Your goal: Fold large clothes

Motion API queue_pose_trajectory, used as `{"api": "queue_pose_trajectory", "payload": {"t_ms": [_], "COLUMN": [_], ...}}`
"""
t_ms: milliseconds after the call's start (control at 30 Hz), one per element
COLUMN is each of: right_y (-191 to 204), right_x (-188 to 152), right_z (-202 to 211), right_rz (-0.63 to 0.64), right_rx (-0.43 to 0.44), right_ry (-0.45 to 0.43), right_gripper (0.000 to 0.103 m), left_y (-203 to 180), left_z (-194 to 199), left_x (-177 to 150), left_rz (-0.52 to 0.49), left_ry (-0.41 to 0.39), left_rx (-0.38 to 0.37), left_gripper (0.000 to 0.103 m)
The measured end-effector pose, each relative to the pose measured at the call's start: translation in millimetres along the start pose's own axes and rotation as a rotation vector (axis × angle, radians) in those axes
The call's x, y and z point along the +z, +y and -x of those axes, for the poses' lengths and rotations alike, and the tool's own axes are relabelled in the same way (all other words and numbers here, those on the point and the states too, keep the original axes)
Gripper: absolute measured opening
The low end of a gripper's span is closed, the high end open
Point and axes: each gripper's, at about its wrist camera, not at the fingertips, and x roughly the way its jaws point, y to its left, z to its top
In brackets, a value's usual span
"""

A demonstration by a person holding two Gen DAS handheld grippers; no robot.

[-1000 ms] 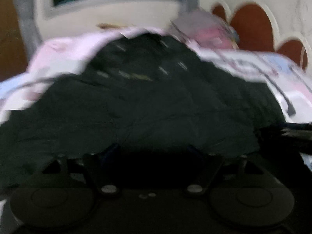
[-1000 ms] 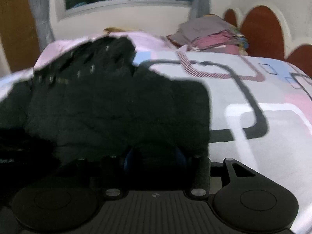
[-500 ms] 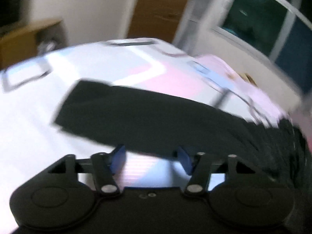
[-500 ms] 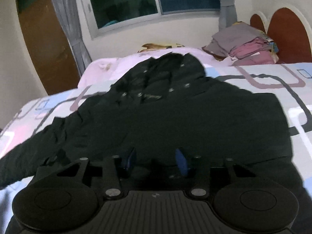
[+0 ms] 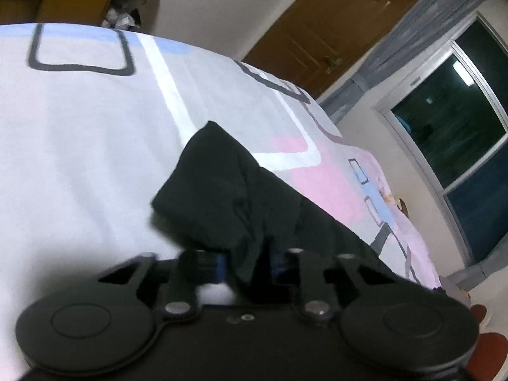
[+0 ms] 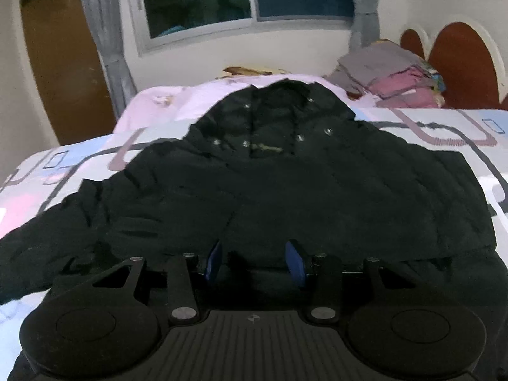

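The black quilted hooded jacket (image 6: 285, 190) lies spread flat on the bed with the pastel patterned sheet (image 6: 444, 127), hood toward the window and hem nearest the cameras. Its one visible sleeve (image 5: 222, 190) stretches out long across the sheet, and the left tongs (image 5: 247, 260) sit right at that sleeve's cuff end; their jaws have just been closing and now pinch a fold of the dark fabric. The right tongs (image 6: 255, 258) hover half open over the hem at the body's middle, and I cannot tell whether they touch it. The left hand is the nearer one for carrying the sleeve inward across the body.
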Motion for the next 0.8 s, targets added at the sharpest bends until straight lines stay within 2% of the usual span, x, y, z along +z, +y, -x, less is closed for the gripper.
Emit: {"api": "queue_pose_trajectory", "payload": {"t_ms": [100, 233, 333, 467, 567, 700, 800], "right_y": [-1, -3, -9, -28, -45, -74, -103], "right_x": [1, 5, 8, 15, 22, 33, 40], "right_z": [-2, -2, -1, 7, 15, 23, 29], "right_rz": [-0.001, -0.001, -0.006, -0.045, -0.077, -0.113, -0.15], "right_rx": [-0.016, -0.025, -0.025, -0.037, -0.042, -0.041, -0.053], "right_ry": [0.001, -0.005, -0.013, -0.041, -0.06, -0.089, -0.107], "right_gripper": [0.046, 0.046, 0.046, 0.046, 0.046, 0.046, 0.046], "left_y": [-11, -35, -74, -149, -222, -306, -357], "left_z": [3, 11, 13, 12, 12, 9, 5], "left_x": [-1, -5, -9, -26, -61, -133, -192], "left_rz": [-0.054, -0.133, -0.235, -0.379, -0.503, -0.666, -0.788], "left_ry": [-0.035, -0.089, -0.114, -0.111, -0.062, 0.014, 0.103], "left_rx": [0.001, -0.02, -0.076, -0.227, -0.36, -0.512, -0.597], "left_gripper": [0.006, 0.005, 0.005, 0.005, 0.005, 0.005, 0.005]}}
